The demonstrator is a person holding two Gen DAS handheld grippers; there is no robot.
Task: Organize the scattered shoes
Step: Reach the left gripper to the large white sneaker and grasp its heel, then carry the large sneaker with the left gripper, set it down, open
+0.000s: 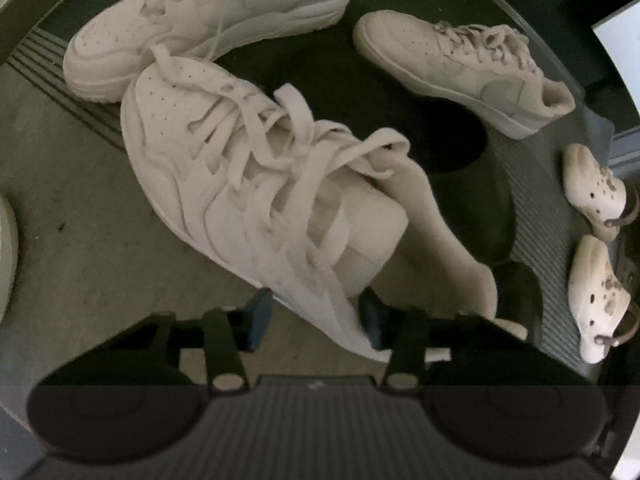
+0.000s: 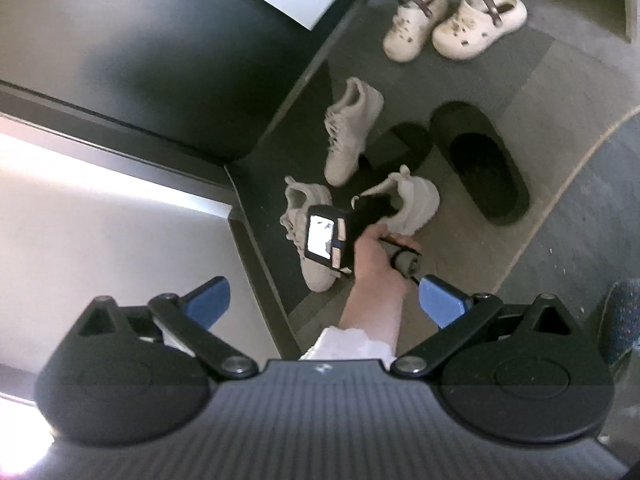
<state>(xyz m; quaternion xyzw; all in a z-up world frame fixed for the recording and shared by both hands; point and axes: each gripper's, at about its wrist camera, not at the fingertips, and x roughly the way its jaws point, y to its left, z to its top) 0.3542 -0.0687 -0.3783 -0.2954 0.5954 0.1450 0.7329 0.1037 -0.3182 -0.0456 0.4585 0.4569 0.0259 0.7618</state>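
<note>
My left gripper (image 1: 316, 320) is shut on the collar wall of a white lace-up sneaker (image 1: 240, 168), which hangs tilted with its toe pointing away. A second white sneaker (image 1: 200, 12) lies just beyond that toe, and a third (image 1: 460, 68) lies to the right. In the right wrist view, a hand (image 2: 372, 248) holds the left tool at the held sneaker (image 2: 412, 204), with the other two sneakers (image 2: 312, 240) (image 2: 348, 132) beside it. My right gripper (image 2: 326, 300) hangs open high above them, holding nothing.
Two cream clogs (image 2: 412, 24) (image 2: 476, 24) stand as a pair at the far end of the grey mat (image 2: 560, 92). Two black slides (image 2: 480, 160) (image 2: 400, 144) lie by the sneakers. A dark cabinet wall (image 2: 160, 60) borders the left side.
</note>
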